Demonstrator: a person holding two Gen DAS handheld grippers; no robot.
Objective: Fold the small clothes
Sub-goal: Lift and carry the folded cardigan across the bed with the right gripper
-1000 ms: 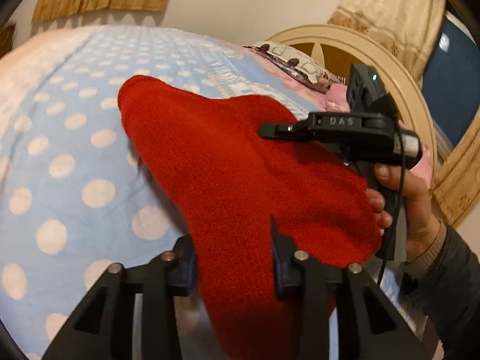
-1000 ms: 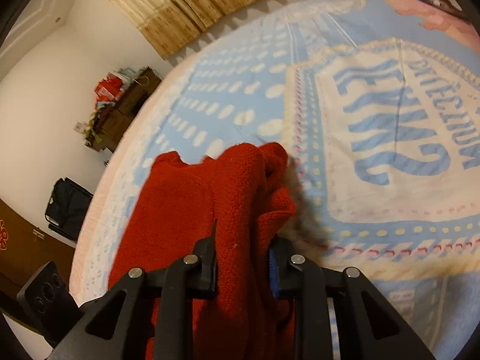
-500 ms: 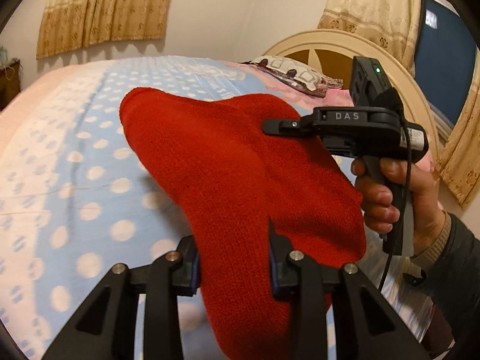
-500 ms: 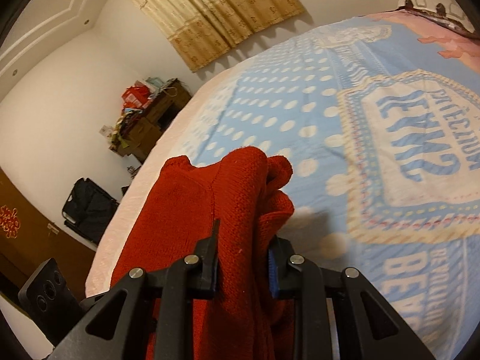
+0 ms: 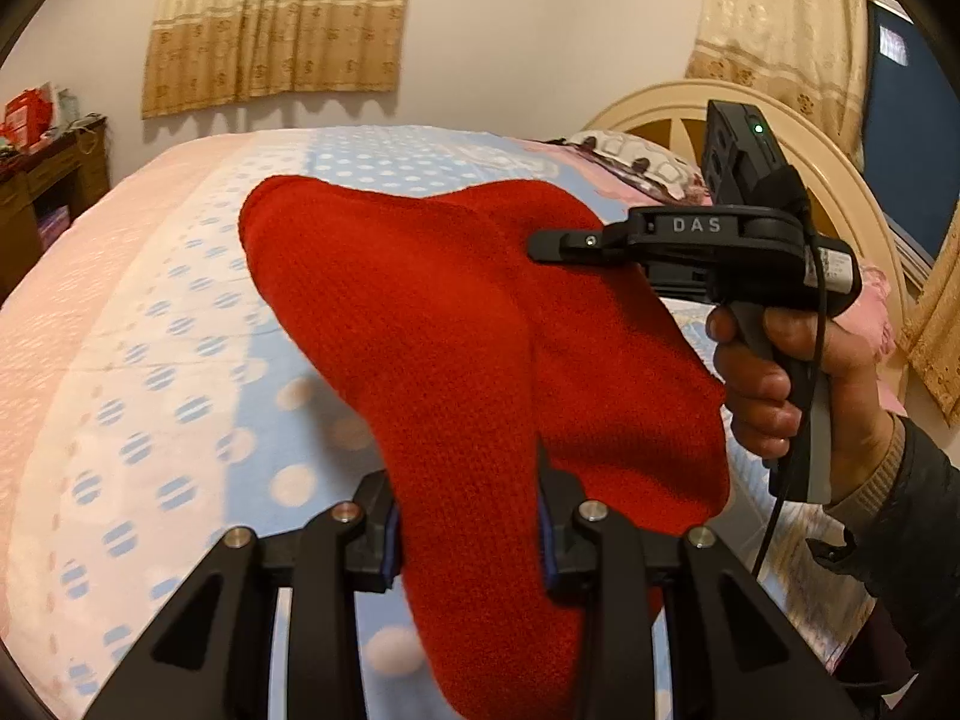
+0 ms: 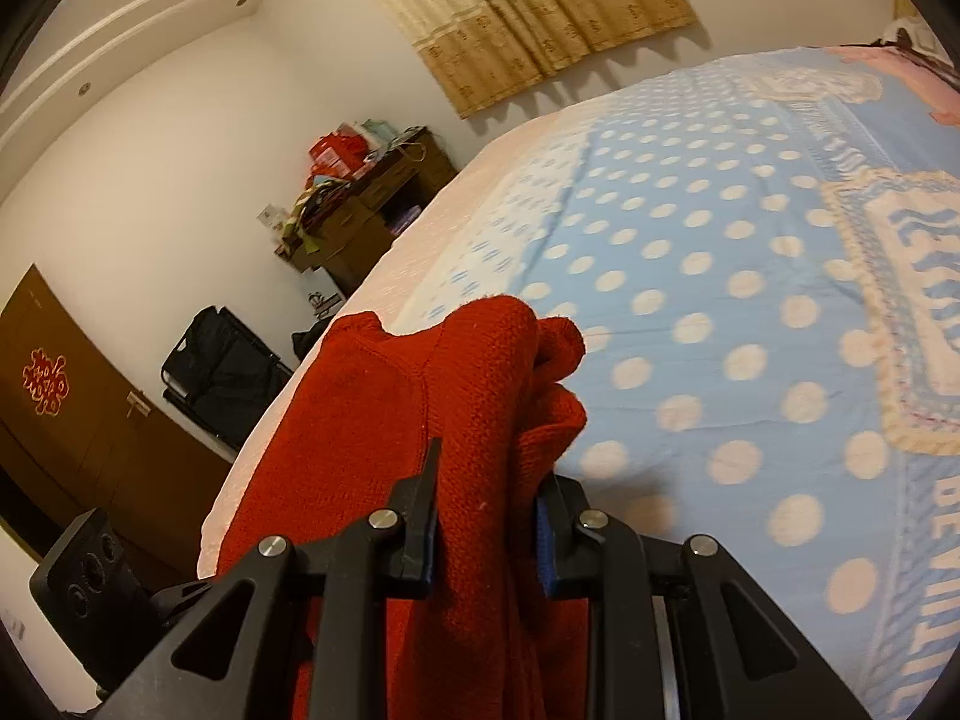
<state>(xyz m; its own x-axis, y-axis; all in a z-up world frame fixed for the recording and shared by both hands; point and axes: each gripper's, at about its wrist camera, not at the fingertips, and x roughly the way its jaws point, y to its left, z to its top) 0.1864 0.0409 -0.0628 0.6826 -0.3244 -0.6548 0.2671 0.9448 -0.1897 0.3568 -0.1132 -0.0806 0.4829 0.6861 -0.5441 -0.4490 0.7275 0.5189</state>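
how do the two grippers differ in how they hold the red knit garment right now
In its own camera, the left gripper clamps a single smooth hanging panel of the red knit garment; the right gripper pinches a bunched, folded-over wad. The left gripper's hand is out of view, while a bare hand grips the right one's handle. Both are shut on the same garment, held above the polka-dot bedspread.

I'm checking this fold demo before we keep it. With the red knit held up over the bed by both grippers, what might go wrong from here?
1. The right gripper pinches a bunched wad of the red knit garment; layers may slip out or fold crookedly.
2. The left gripper clamps it while much cloth hangs below, so it may land creased on the polka-dot bedspread.
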